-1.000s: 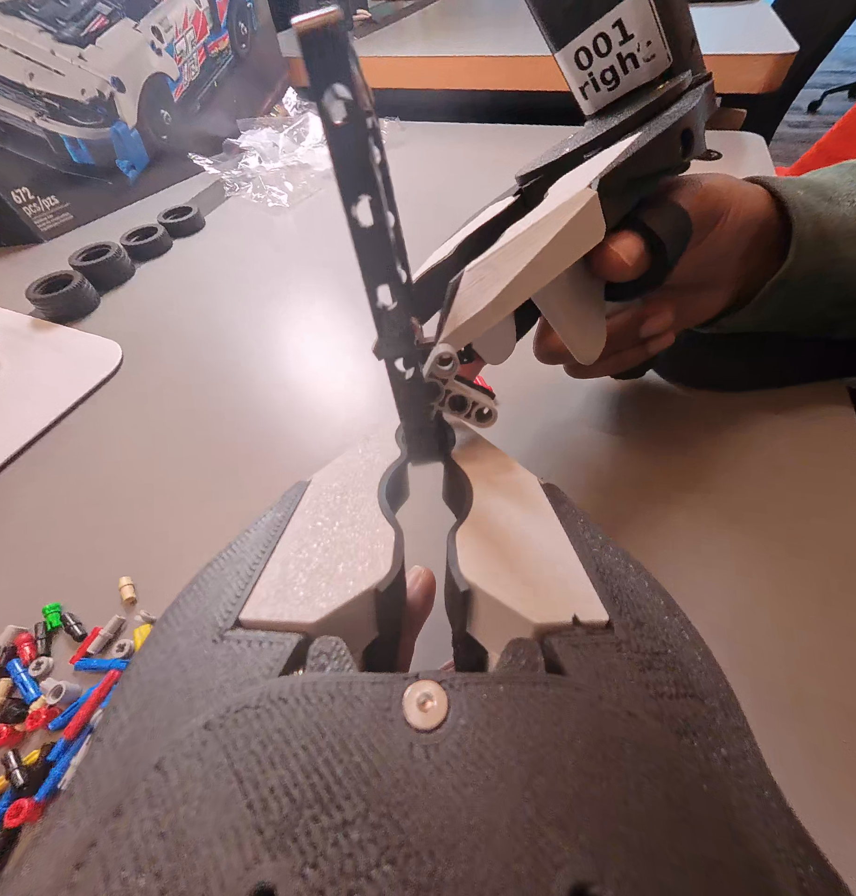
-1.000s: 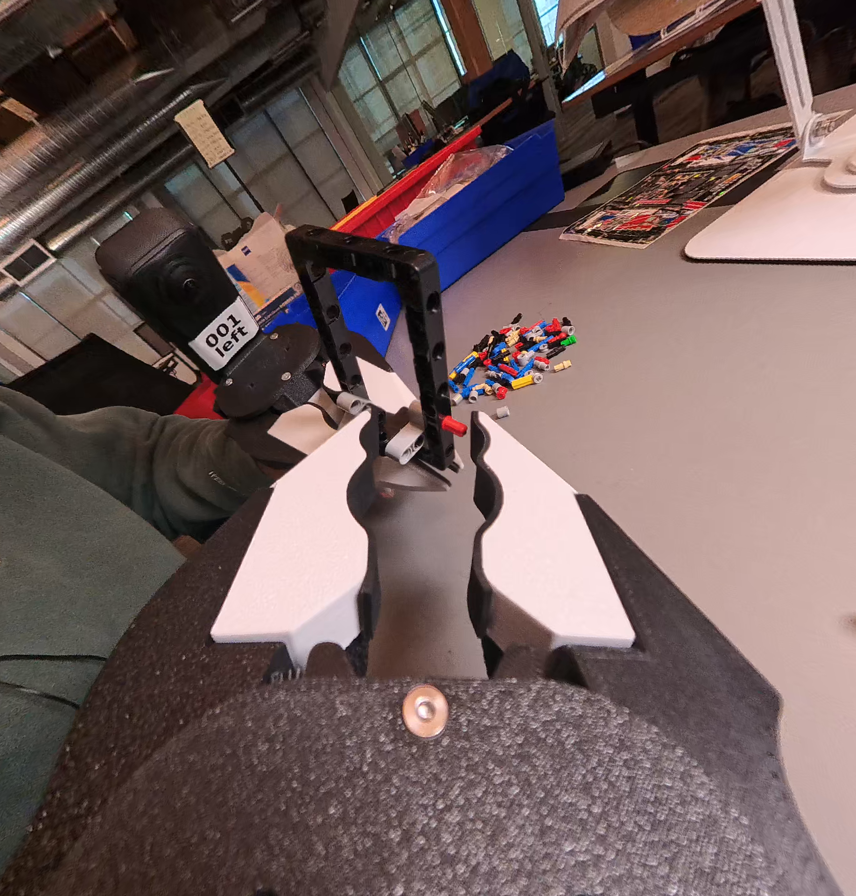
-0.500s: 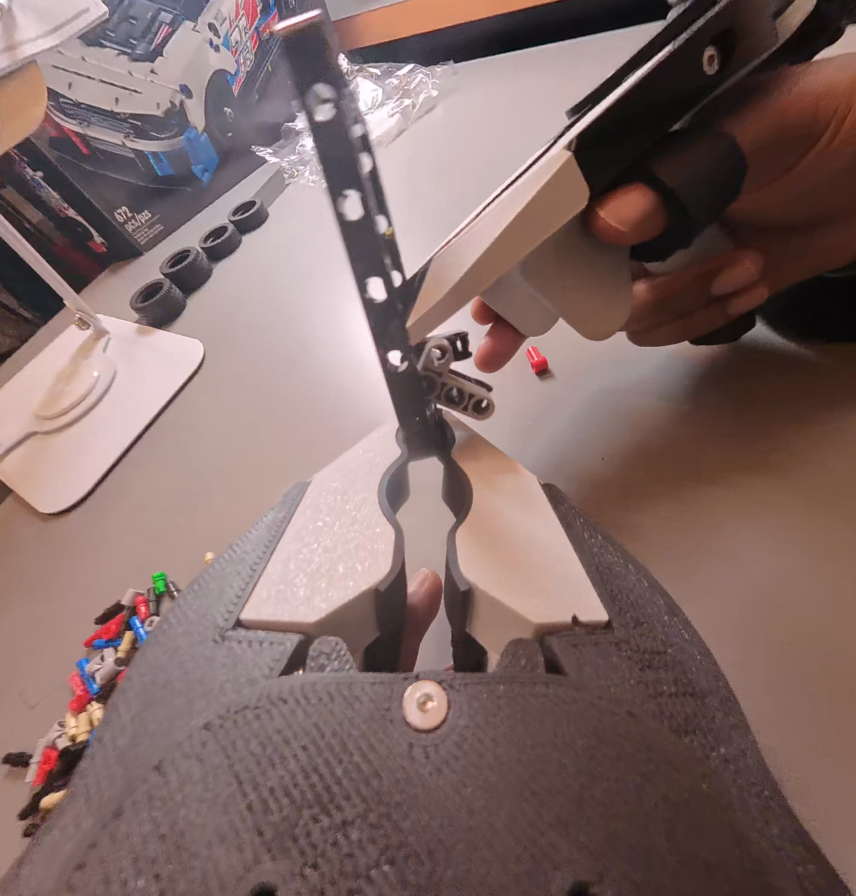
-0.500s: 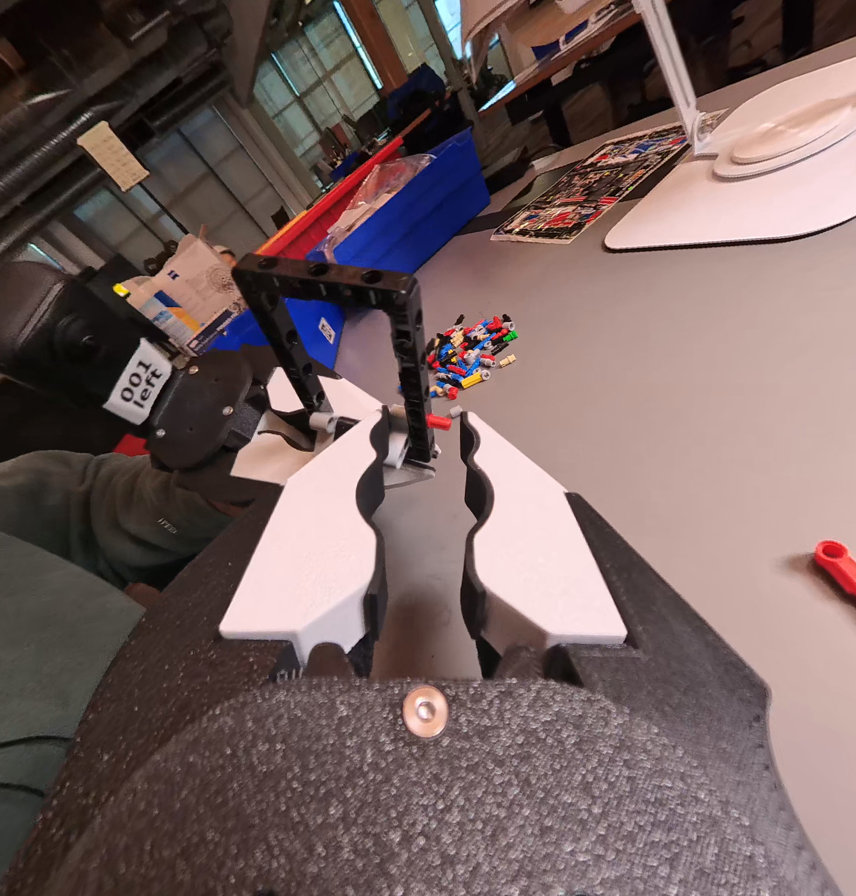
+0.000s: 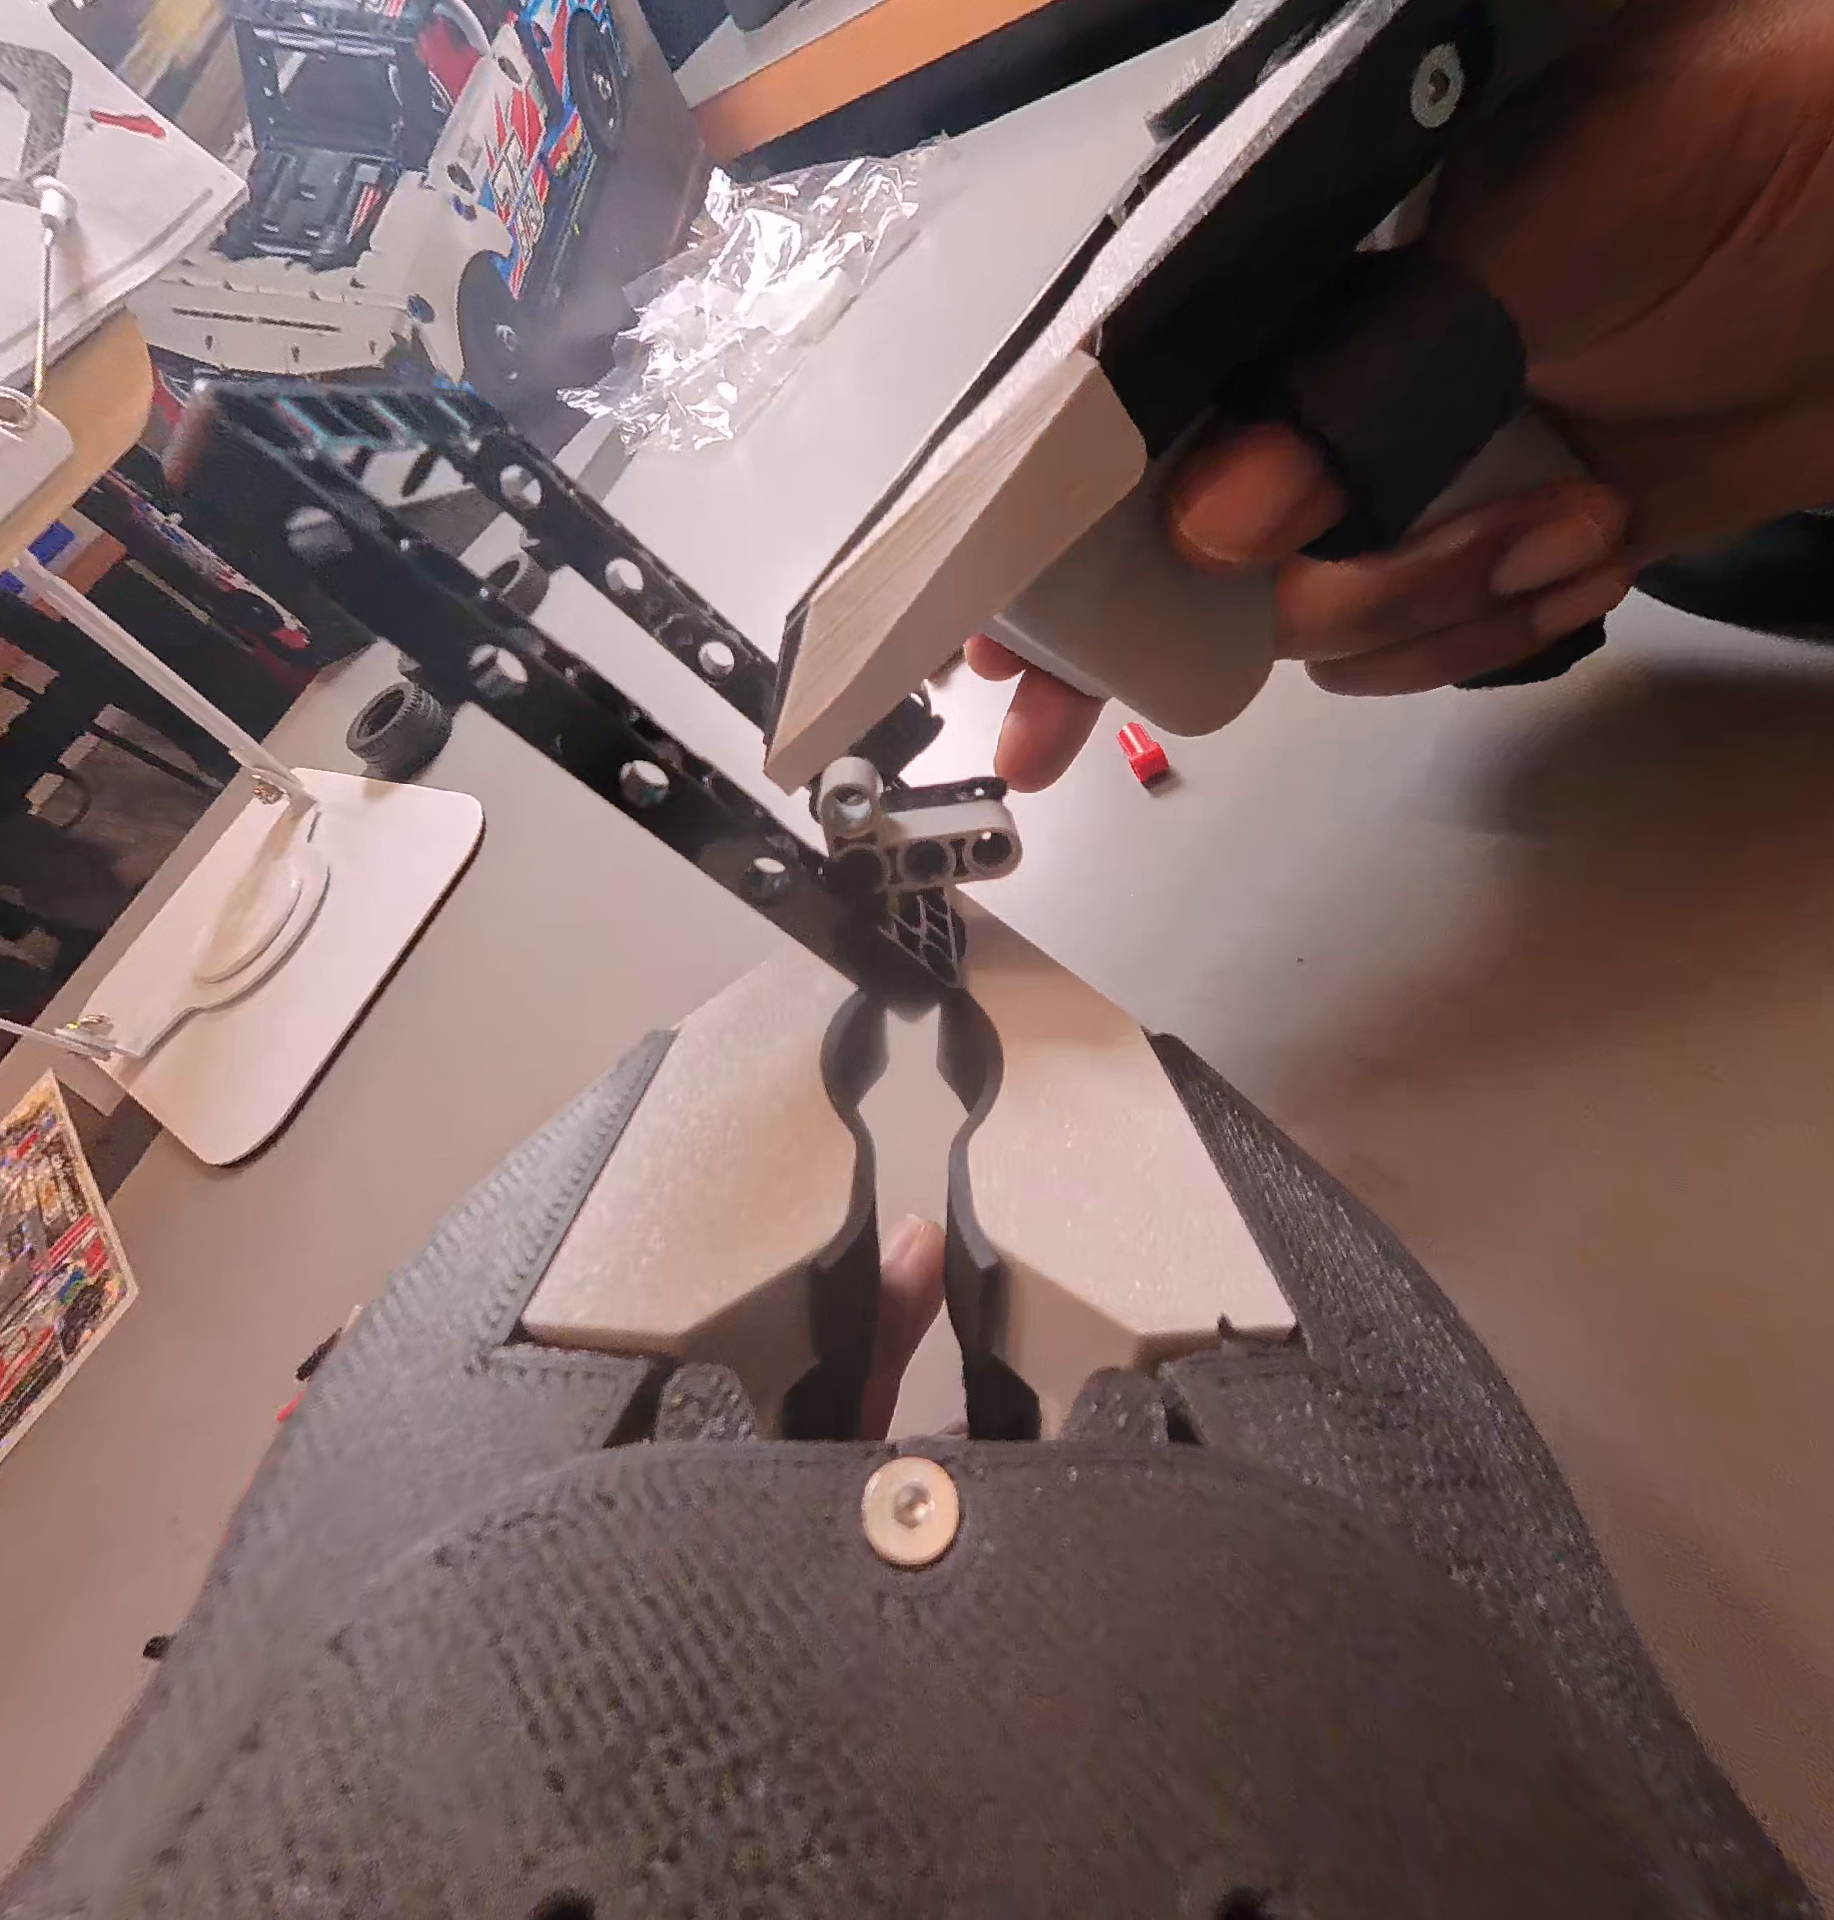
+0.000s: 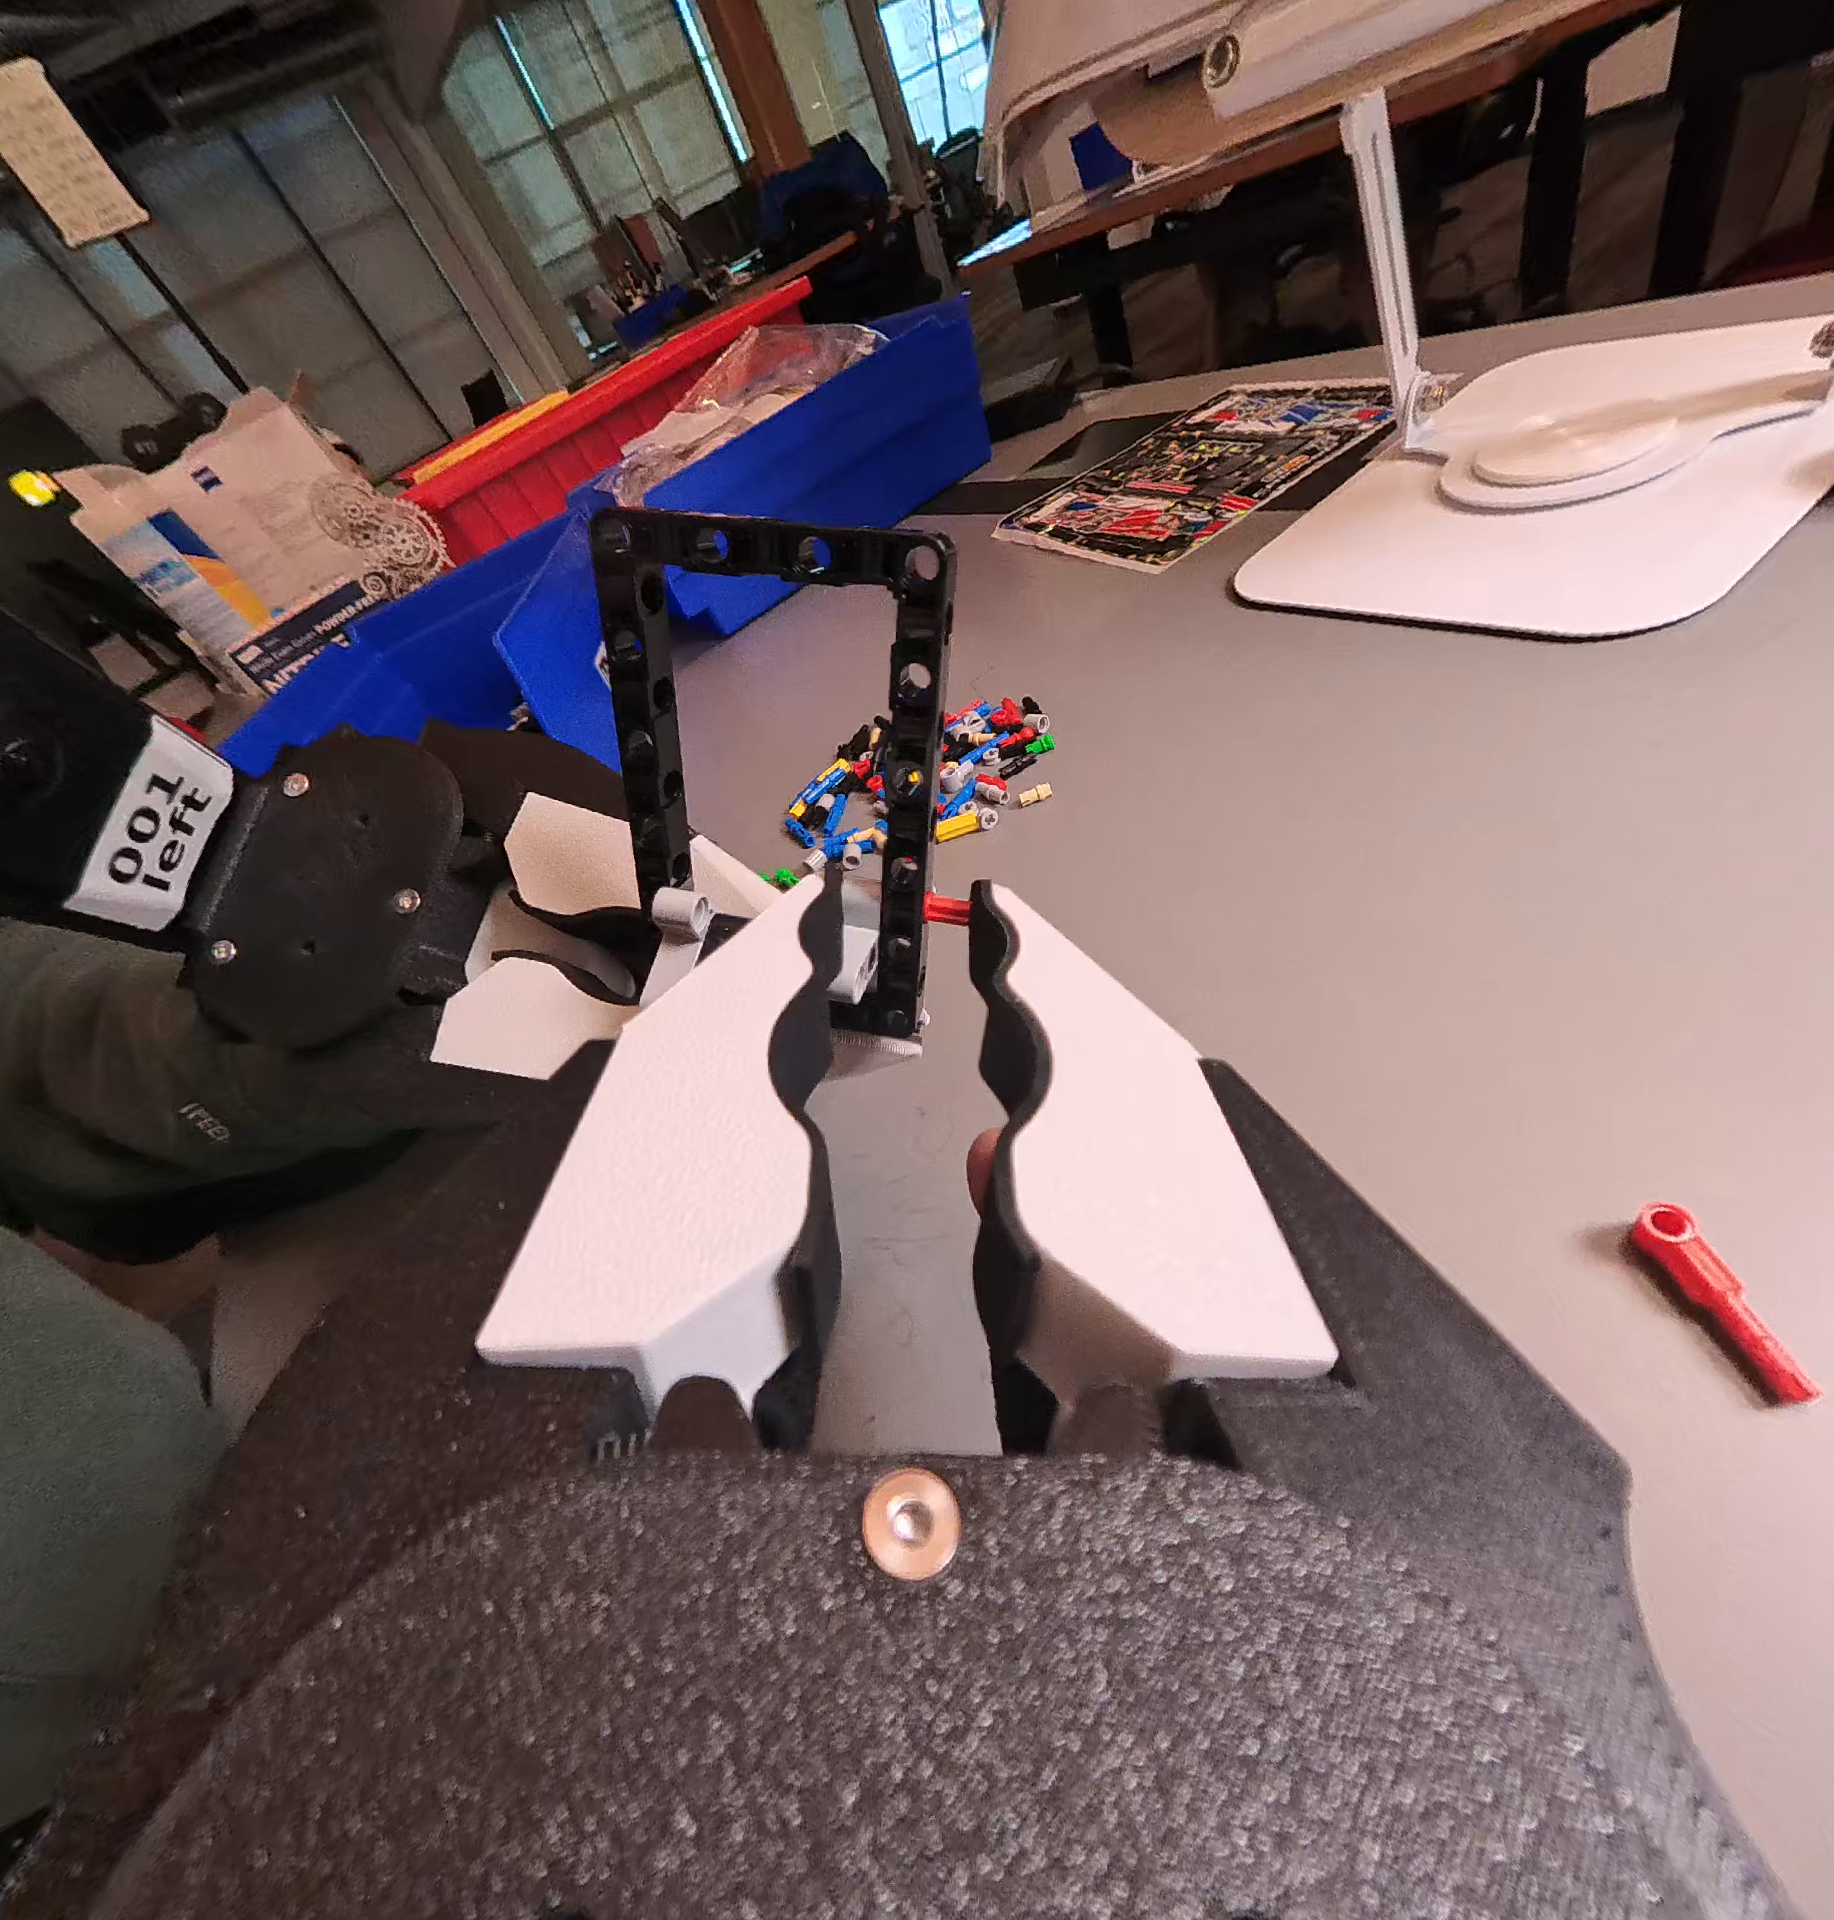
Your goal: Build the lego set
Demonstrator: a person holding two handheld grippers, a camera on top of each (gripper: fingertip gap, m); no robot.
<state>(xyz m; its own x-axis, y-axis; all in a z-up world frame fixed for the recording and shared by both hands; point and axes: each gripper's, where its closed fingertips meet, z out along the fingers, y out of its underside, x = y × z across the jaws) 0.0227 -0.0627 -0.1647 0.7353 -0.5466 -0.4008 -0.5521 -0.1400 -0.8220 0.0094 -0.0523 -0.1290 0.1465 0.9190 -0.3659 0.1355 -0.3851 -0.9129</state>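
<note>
- Progress: the build was at an early stage, judging by how little was joined. A black frame [image 6: 778, 748] carried only a grey connector [image 5: 928, 836] and a short red pin [image 6: 942, 908] near its lower corner.
- Still to do: a heap of small loose pins [image 6: 934, 779] lay on the grey table [image 6: 1412, 883], a few black tyres [image 5: 399, 722] stood near the set's box [image 5: 393, 187], and a longer red piece [image 6: 1723, 1314] lay apart to the right (all unused, so most of the set appeared unbuilt).
- Left gripper [image 5: 908, 982]: its jaws were drawn nearly together on the bottom corner of the black frame, which slanted up and away to the left in the left wrist view.
- Right gripper [image 6: 897, 914]: its jaws stood partly apart and gripped nothing. The frame's lower right corner sat between the two tips, the left tip at the grey connector and the right tip just beside the red pin's end (contact could not be told).
- A small red part [image 5: 1141, 750] lay on the table beyond the grippers, just past a fingertip of the person's right hand [image 5: 1515, 416].
- Probable step: pressing or adjusting the red pin in the frame.
</note>
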